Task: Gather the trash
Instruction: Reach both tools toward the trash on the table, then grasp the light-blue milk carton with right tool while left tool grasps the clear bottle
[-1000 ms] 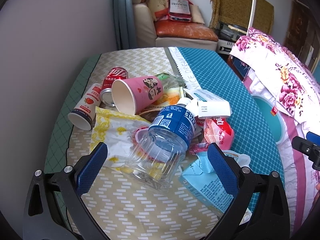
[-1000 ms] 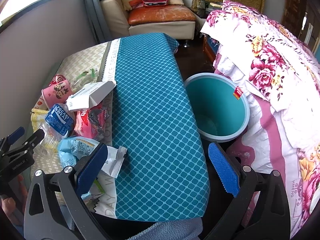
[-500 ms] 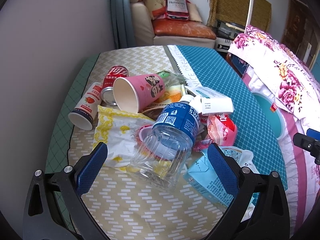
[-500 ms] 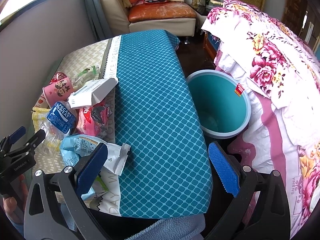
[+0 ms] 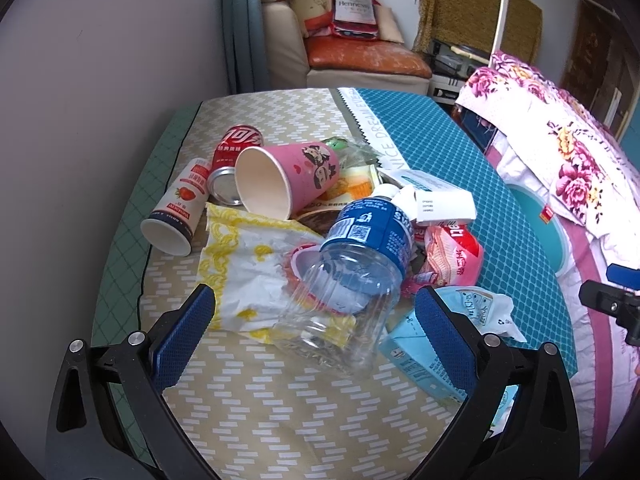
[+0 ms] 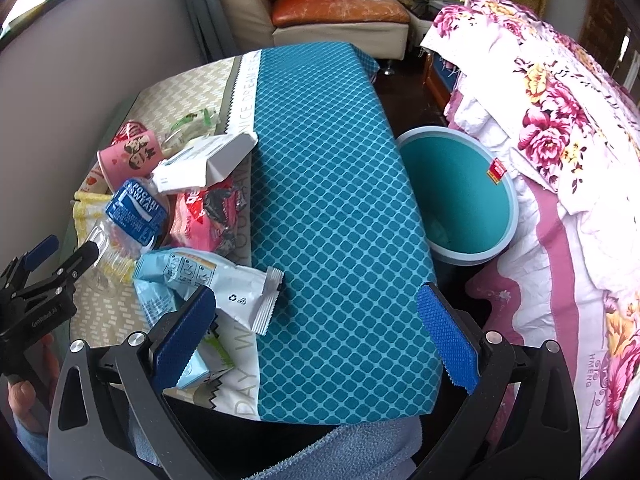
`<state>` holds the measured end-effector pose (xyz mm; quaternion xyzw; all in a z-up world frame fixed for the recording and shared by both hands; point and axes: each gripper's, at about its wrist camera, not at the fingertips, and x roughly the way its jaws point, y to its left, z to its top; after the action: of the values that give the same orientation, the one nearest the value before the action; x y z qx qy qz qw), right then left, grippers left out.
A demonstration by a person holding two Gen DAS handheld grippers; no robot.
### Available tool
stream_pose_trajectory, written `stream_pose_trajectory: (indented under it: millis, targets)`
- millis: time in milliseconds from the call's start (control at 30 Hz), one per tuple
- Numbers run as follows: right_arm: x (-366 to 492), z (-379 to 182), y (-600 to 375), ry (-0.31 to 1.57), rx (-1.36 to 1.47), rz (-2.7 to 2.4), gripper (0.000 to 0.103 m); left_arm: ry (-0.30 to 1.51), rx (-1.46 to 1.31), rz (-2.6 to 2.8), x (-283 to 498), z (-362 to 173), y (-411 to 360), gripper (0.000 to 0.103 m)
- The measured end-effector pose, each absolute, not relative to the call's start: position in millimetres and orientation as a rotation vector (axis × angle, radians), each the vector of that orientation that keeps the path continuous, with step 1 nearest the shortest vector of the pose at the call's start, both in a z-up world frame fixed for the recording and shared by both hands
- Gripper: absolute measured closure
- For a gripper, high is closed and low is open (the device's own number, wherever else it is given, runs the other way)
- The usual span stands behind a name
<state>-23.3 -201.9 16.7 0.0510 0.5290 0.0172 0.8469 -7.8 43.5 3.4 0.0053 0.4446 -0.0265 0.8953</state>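
My left gripper [image 5: 314, 322] is wide open around the lying plastic bottle [image 5: 352, 276]. My right gripper [image 6: 316, 334] is open too, over the tablecloth [image 6: 332, 200] near the bin [image 6: 460, 196].

Clear plastic bottle [image 6: 134, 216], blue label: "POCARI SWEAT". Red bag [image 5: 354, 12] on sofa: "Hennessy". Tablecloth [image 5: 374, 120] seam strip: "NICE DREAM"; the front hem in the right wrist view shows "DAY". Pink floral bedcover [image 6: 592, 364], edge: "HMENG". Left tool [image 6: 40, 312] body carries small print, unreadable.
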Motion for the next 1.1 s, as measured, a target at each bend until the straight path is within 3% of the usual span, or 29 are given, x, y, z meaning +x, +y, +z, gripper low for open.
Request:
stream_pose_trajectory:
  millis: [433,500,567,600,833,933,1100]
  targets:
    - [-15,-8,-143,1.253,0.075,0.256,0.007,0.943,-0.004,-0.094,-8,-5,85,0.003]
    - [-15,-13,-127,1.276,0.046,0.292,0.014,0.947,-0.017,-0.095,-8,-7,94,0.003]
    - [-14,-16,-113,1.300,0.025,0.334,0.030,0.948,-0.031,-0.100,-9,-7,103,0.003]
    - [-13,-18,-105,1.314,0.012,0.354,0.032,0.950,-0.043,-0.109,-10,-7,107,0.003]
    - [-7,-38,-73,1.367,-0.084,0.401,0.037,0.953,-0.062,-0.139,-14,-2,121,0.003]
    - [-4,-51,-72,1.397,-0.070,0.414,0.062,0.951,-0.057,-0.143,-15,0,122,0.003]
    - [-11,-41,-76,1.378,-0.008,0.475,0.063,0.945,-0.017,-0.167,-14,9,113,0.003]
